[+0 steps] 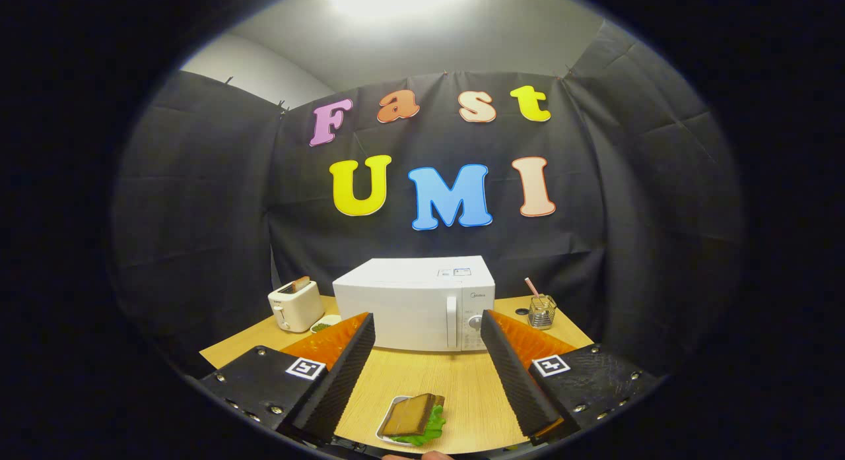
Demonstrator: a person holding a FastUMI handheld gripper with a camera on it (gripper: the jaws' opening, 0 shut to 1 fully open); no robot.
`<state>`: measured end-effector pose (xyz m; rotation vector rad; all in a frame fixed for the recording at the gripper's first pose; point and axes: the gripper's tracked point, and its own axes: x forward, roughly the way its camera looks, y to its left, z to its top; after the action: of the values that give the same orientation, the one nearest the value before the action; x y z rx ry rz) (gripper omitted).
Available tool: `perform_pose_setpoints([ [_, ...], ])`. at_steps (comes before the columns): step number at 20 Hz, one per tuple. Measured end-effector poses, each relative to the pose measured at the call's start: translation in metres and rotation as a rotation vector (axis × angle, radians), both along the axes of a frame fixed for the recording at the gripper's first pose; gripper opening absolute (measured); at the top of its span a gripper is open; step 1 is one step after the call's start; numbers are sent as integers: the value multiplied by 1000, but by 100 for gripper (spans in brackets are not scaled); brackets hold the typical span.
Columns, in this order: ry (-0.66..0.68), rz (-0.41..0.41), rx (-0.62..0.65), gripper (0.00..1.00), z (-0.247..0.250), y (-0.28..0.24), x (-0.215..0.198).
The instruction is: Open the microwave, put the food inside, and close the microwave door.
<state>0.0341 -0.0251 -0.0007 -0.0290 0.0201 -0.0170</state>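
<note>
We look forward along the claw (428, 354), whose two fingers (343, 374) are spread wide apart, released, and hold nothing. Between the fingers, close to us on the wooden tabletop (462, 387), sits a small white plate (391, 422) with the food (414, 417): a brown slab, perhaps toasted bread, lying on a green lettuce leaf. Neither finger touches the plate.

Beyond the fingertips, farther back on the tabletop, stands a white microwave (414, 303) with its door shut. Its vertical handle (451, 321) runs down the right side of the door, and a control panel with a round dial (475, 322) sits to the right of that.

To the left of the microwave stands a white toaster (295, 305) with a slice of bread poking out of its slot. Just in front of the toaster, partly hidden by the left finger, we see a small dish (323, 325) with something green in it. To the right of the microwave stands a wire holder (542, 312) with a pink stick rising from it.
</note>
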Motion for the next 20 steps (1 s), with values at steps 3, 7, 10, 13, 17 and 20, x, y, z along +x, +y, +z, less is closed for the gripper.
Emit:
perform_pose_setpoints([
  [3, 14, -2, 12, 98, -18, -16, 26],
  [7, 41, 3, 31, 98, -45, -43, 70],
  [10, 68, 15, 34, 98, -67, -56, 108],
  [13, 103, 29, 38, 98, -94, -68, 144],
  [17, 117, 40, 40, 98, -115, -72, 178],
  [20, 104, 36, 10, 98, -117, -72, 201],
])
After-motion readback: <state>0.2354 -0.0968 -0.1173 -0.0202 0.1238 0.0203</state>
